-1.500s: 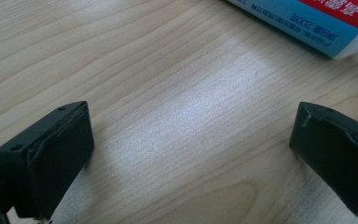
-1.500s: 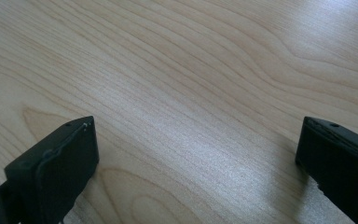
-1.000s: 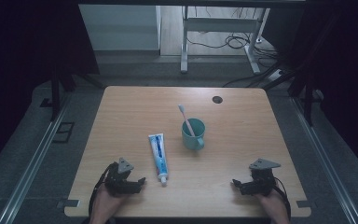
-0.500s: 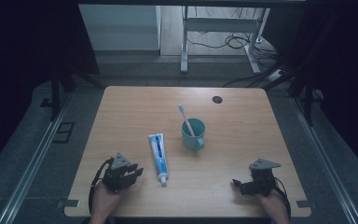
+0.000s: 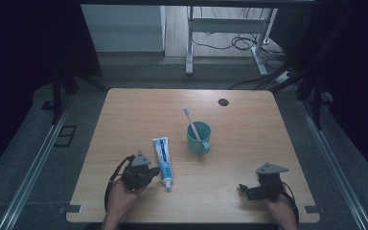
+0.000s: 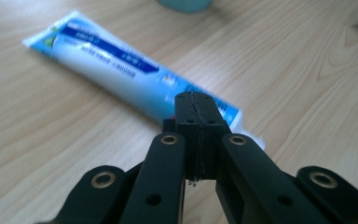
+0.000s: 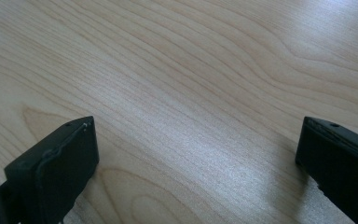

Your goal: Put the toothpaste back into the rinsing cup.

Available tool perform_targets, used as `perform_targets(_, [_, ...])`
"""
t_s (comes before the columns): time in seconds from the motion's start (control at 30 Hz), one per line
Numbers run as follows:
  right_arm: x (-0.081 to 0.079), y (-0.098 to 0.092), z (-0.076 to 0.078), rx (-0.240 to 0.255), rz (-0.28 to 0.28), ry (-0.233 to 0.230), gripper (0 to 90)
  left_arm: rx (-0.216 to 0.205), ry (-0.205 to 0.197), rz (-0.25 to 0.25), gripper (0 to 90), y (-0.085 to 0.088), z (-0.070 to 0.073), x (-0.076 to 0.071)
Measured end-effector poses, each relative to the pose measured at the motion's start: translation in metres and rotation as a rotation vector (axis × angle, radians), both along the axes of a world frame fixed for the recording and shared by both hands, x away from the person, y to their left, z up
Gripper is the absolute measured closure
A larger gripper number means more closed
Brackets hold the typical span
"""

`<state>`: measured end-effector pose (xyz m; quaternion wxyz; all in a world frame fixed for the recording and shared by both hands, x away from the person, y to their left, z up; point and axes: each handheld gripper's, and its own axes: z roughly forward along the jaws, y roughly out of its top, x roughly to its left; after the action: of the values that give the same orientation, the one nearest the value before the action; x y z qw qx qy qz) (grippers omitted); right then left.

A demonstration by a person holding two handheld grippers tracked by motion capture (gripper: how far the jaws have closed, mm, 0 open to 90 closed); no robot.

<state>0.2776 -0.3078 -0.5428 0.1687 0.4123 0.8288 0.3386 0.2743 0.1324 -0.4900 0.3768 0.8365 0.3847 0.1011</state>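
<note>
High view: two hand-held grippers at the near edge of a wooden table (image 5: 124,110), a toothpaste tube (image 5: 162,156) between them and the far side.

The left gripper (image 5: 149,173) is just beside the tube's cap end; its jaws have just been closing, with nothing between them. A teal cup (image 5: 199,137) with a pink toothbrush (image 5: 190,123) stands beyond the tube, apart from it. The right gripper (image 5: 247,190) rests well apart, near the right corner.
Left gripper view: the jaws are pressed together and empty, the tube (image 6: 121,74) lying directly past their tips.
Right gripper view: the jaws are spread wide over bare wood.
</note>
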Motion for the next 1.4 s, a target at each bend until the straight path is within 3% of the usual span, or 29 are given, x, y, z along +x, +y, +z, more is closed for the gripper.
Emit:
perform_targets(0.17, [0.000, 0.000, 0.000, 0.000, 0.000, 0.000, 0.0, 0.001, -0.015, -0.019, 89.6, -0.013, 0.004, 0.002])
perform_targets(0.4, [0.000, 0.000, 0.000, 0.000, 0.001, 0.000, 0.0, 0.007, 0.019, -0.047, 89.6, -0.033, -0.005, 0.008])
perform_targets(0.63, [0.000, 0.000, 0.000, 0.000, 0.000, 0.000, 0.0, 0.023, 0.044, -0.053, 89.6, -0.043, -0.012, 0.009])
perform_targets(0.97, [0.000, 0.000, 0.000, 0.000, 0.000, 0.000, 0.0, 0.043, 0.055, -0.048, 89.7, -0.043, -0.014, 0.008])
perform_targets(1.4, [0.000, 0.000, 0.000, 0.001, 0.000, 0.000, 0.0, 0.089, 0.067, -0.020, 89.5, -0.025, -0.022, 0.006])
